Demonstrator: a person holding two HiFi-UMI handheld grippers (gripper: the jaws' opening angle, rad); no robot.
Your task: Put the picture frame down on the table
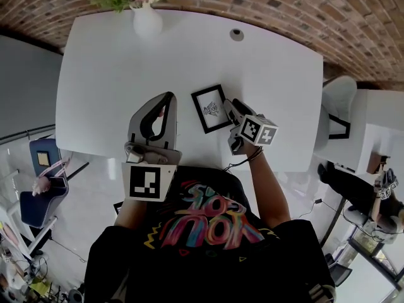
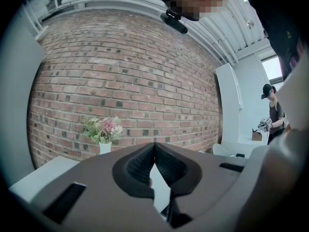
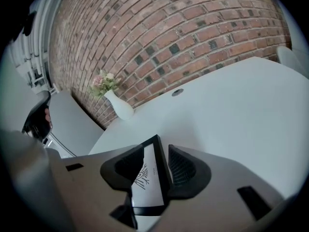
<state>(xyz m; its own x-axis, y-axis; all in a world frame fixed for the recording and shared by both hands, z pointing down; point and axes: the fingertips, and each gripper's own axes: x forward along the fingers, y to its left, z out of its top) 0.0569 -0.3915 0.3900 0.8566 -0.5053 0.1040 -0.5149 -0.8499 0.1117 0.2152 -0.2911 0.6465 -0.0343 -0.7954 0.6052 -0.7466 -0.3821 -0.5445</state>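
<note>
Frame edge is pinched between right gripper jaws; left gripper jaws are pressed together, empty.

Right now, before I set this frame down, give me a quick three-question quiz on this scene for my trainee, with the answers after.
1. True or false: the jaws of the left gripper stand wide apart.
2. What stands at the far edge of the table, by the brick wall? A) a vase of flowers B) a desk lamp C) a stack of books
3. Short answer: which gripper's jaws are closed on the edge of the picture frame?

Key: 1 false, they meet at the tips with nothing between them; 2 A; 3 the right gripper.
</note>
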